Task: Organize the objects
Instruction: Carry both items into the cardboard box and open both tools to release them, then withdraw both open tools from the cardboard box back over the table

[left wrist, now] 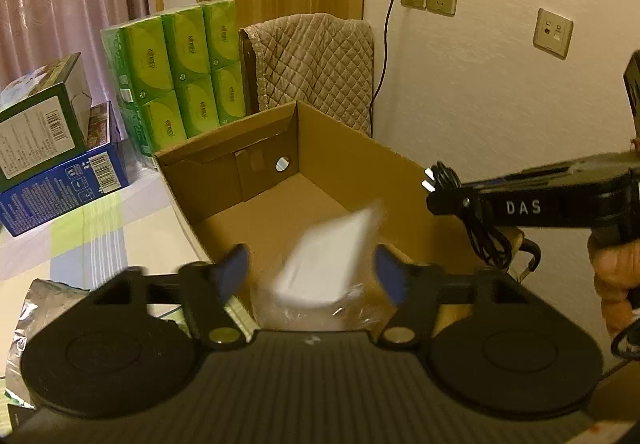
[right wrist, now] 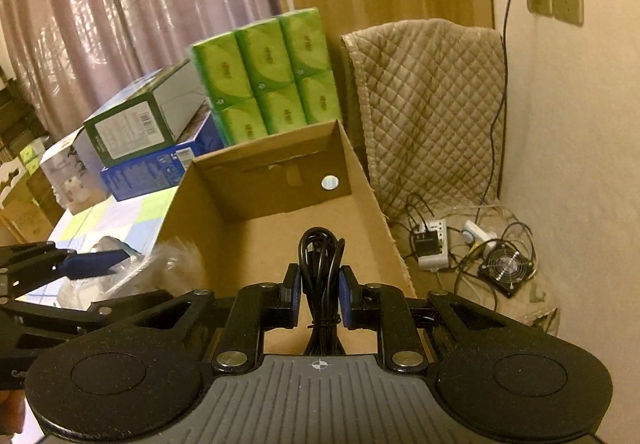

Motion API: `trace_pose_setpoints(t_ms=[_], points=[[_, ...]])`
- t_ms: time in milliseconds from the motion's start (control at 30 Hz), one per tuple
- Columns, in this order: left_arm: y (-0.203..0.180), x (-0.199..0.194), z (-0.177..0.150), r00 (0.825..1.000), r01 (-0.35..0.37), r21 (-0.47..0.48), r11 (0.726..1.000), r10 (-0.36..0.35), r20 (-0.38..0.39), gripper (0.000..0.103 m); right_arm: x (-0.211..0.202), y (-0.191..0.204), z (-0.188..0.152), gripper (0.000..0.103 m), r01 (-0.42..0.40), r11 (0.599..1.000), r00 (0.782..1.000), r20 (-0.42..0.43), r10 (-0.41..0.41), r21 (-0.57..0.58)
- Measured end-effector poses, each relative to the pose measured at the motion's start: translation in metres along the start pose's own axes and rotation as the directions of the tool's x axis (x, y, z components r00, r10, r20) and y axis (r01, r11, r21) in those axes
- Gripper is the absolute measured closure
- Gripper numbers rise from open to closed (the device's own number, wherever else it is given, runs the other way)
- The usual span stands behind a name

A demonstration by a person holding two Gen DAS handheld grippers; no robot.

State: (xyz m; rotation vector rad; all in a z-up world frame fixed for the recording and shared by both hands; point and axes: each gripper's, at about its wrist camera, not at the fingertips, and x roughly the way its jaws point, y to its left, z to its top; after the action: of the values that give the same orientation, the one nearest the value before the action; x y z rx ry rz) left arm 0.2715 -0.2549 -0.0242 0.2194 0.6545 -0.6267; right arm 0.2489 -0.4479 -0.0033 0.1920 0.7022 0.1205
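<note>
An open cardboard box [left wrist: 344, 148] stands on the table, seemingly bare inside. My left gripper [left wrist: 310, 264] is open over its near edge. Between its blue pads [left wrist: 234, 268] a white packet in a clear plastic bag [left wrist: 332, 256] is blurred and touches neither pad. My right gripper [right wrist: 320, 276] is shut on a bundled black power cable [right wrist: 322, 264] above the box [right wrist: 280, 240]. In the left wrist view the right gripper [left wrist: 436, 200] comes in from the right with the cable [left wrist: 480, 240] hanging from it. The left gripper [right wrist: 108, 284] shows at the left of the right wrist view.
Green tissue packs [left wrist: 180, 72] and stacked green and blue cartons [left wrist: 48, 160] stand left of the box on the checked tablecloth. A quilted cover [left wrist: 316, 60] hangs behind the box. A silver foil bag [left wrist: 36, 308] lies at the near left. A power strip, wires and a small fan [right wrist: 506, 268] lie on the floor to the right.
</note>
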Motion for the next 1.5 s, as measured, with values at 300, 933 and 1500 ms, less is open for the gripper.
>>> trace_pose_setpoints(t_ms=[300,933,1500], points=[[0.017,-0.028,-0.005,0.996,-0.084,-0.008,0.996,0.084,0.029,0.023,0.005,0.005,-0.001,0.087,-0.03,1.0,0.999,-0.014,0.03,0.004],[0.068,-0.087,-0.035,0.986,-0.153,-0.154,0.976,0.162,0.044,0.017,-0.022,0.048,0.018,0.03,-0.058,0.998,0.992,0.11,0.058,-0.001],[0.084,-0.215,-0.075,0.934,-0.343,-0.179,0.922,0.355,0.04,0.012,-0.096,0.131,0.004,0.027,-0.261,0.963,0.953,0.142,0.268,-0.065]])
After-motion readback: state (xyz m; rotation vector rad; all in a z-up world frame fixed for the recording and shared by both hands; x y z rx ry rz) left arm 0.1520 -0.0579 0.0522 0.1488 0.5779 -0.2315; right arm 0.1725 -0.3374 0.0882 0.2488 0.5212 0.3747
